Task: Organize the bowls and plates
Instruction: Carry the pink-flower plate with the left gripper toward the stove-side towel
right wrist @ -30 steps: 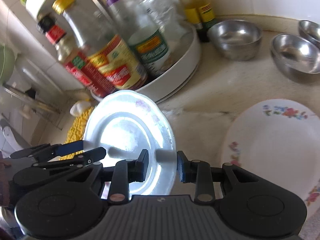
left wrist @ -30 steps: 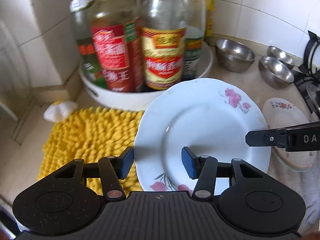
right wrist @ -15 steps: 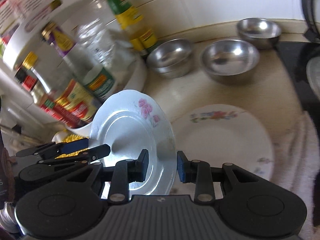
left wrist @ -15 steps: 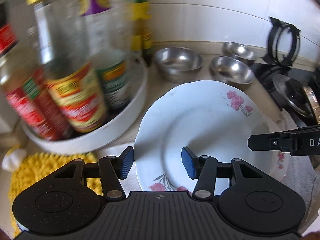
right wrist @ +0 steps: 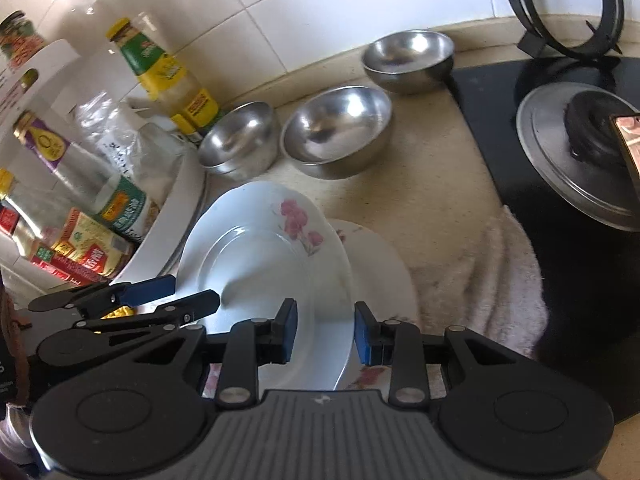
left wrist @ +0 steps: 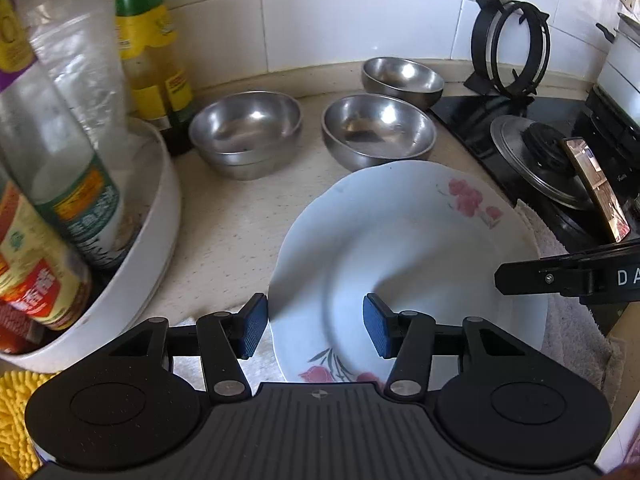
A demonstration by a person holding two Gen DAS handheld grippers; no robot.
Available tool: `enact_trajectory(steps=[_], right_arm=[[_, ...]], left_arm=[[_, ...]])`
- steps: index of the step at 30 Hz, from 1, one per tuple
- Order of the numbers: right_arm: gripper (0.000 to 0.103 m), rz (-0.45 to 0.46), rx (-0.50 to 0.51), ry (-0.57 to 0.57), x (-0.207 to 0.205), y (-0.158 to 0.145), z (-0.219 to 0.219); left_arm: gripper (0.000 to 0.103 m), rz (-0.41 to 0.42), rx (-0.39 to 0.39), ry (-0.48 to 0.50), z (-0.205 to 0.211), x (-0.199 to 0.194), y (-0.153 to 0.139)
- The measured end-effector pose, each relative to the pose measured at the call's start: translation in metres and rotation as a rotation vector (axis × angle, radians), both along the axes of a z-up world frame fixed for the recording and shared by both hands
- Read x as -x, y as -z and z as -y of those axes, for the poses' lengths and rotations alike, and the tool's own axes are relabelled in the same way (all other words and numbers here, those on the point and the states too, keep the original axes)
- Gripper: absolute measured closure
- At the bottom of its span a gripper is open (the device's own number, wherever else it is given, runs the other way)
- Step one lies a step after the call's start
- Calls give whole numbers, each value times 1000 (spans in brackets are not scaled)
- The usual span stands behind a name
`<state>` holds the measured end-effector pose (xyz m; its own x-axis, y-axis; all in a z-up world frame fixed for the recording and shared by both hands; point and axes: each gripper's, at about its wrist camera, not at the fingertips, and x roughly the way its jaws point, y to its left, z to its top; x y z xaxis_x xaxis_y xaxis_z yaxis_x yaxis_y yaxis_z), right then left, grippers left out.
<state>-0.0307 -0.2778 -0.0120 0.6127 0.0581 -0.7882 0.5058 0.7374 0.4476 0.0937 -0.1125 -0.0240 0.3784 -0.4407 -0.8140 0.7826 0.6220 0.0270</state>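
While both grippers [left wrist: 316, 330] [right wrist: 325, 332] straddle the plate's [left wrist: 408, 248] opposite rims unclamped, a second plate [right wrist: 380, 264] lies beneath.

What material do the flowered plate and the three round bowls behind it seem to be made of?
The flowered plate looks like glazed white ceramic or porcelain: smooth glossy surface, printed pink flowers, scalloped rim; melamine cannot be excluded. The three bowls look like stainless steel with a polished finish: grey metallic colour, bright mirror-like reflections inside.

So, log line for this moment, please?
stage: stacking plates | left gripper: straddles near rim of white floral plate | right gripper: straddles its right rim | plate: over second plate | three steel bowls: untouched
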Motion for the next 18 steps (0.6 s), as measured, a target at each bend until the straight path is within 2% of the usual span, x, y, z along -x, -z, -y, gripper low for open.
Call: enact_trajectory(steps=[11,16,18], right_arm=[[53,-23,-42,-2,4,12,13],[52,-56,15,-4,1,20,14],[52,-47,109,-15,0,16,11]], left_arm=[[44,-13,-19,6,13,4,4],[47,-43,-35,14,20,3,13],[56,-55,-18,26,20,2,14]])
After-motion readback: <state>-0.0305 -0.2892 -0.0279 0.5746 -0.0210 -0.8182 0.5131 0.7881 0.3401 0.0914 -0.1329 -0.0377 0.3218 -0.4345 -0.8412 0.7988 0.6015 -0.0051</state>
